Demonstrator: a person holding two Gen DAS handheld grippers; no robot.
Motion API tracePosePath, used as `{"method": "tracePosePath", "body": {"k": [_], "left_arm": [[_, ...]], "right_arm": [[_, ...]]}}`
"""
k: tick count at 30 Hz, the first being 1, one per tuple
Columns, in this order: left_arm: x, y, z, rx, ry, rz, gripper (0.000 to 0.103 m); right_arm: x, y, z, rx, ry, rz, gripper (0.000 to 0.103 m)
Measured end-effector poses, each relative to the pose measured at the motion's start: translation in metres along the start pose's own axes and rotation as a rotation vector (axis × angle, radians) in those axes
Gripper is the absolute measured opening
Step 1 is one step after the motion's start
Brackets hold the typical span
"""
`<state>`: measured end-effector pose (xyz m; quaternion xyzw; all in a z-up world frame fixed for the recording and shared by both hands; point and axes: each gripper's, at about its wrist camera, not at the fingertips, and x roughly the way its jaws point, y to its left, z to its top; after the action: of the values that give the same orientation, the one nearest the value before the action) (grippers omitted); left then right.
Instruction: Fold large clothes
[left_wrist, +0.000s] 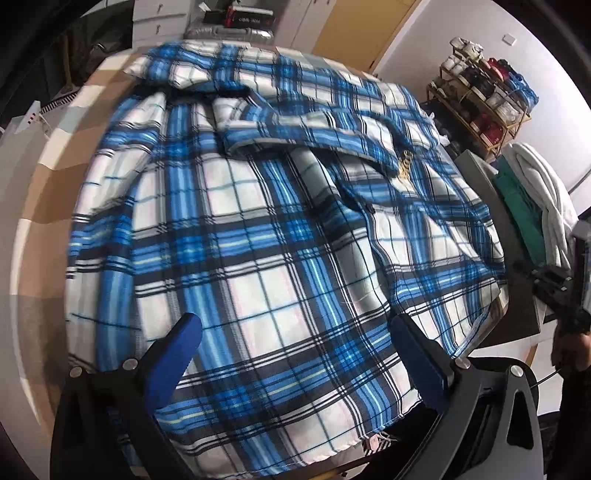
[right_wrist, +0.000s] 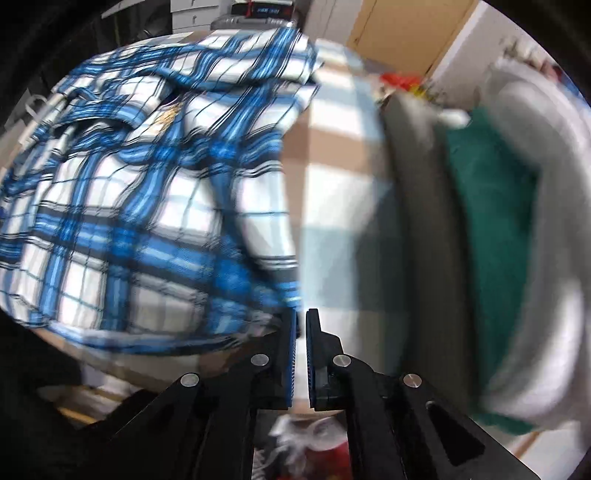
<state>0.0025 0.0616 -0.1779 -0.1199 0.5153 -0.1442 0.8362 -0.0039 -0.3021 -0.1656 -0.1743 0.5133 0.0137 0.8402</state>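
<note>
Checked tablecloth (right_wrist: 332, 155) under plaid shirt (left_wrist: 258, 229); shoe rack (left_wrist: 484, 99) by wall. Left gripper (left_wrist: 295, 350) spread; right gripper (right_wrist: 301, 332) nearly closed, empty. Right view blurred.

A table covering checked in brown, white and pale grey (left_wrist: 51, 162) lies over the work surface, and past its far edge stand white drawer units (left_wrist: 159, 18) with a dark box (left_wrist: 240, 16) on a silvery case beside them. To the right, against a white wall, a wooden rack (left_wrist: 480, 96) holds rows of shoes in white, black and red. Nearer on that side sits a grey board (left_wrist: 491, 206), and just beyond it a pile with a green cloth (right_wrist: 491, 206) under a white bundled fabric (left_wrist: 543, 199)
</note>
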Motion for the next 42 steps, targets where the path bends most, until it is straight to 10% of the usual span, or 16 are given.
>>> {"method": "tracePosePath", "body": {"k": [6, 9, 13, 17, 22, 30, 36, 38, 42], "left_arm": [[-0.040, 0.009, -0.007, 0.032, -0.110, 0.165, 0.100], [-0.055, 0.020, -0.014, 0.045, -0.123, 0.310, 0.100], [-0.051, 0.050, -0.022, -0.025, -0.055, 0.325, 0.100], [-0.037, 0.058, -0.027, -0.041, 0.018, 0.369, 0.100], [-0.021, 0.060, -0.033, 0.007, 0.071, 0.519, 0.100], [-0.019, 0.060, -0.043, 0.068, 0.055, 0.540, 0.098], [-0.023, 0.042, -0.050, 0.117, 0.054, 0.467, 0.059], [-0.024, 0.038, -0.052, 0.117, 0.063, 0.396, 0.030], [-0.025, 0.034, -0.052, 0.123, 0.077, 0.337, 0.014]], "right_arm": [[-0.057, 0.019, 0.029, 0.093, -0.204, 0.298, 0.061], [-0.047, 0.049, 0.044, 0.151, -0.160, 0.547, 0.062], [-0.017, 0.095, 0.057, 0.212, -0.071, 0.727, 0.062], [0.002, 0.142, 0.060, 0.116, -0.030, 0.732, 0.061], [-0.011, 0.183, 0.045, -0.116, -0.093, 0.485, 0.062], [-0.024, 0.166, 0.044, -0.029, -0.115, 0.601, 0.067], [-0.010, 0.139, 0.047, 0.060, -0.076, 0.682, 0.069], [-0.008, 0.132, 0.046, 0.089, -0.063, 0.720, 0.069], [-0.003, 0.130, 0.046, 0.111, -0.047, 0.749, 0.069]]}}
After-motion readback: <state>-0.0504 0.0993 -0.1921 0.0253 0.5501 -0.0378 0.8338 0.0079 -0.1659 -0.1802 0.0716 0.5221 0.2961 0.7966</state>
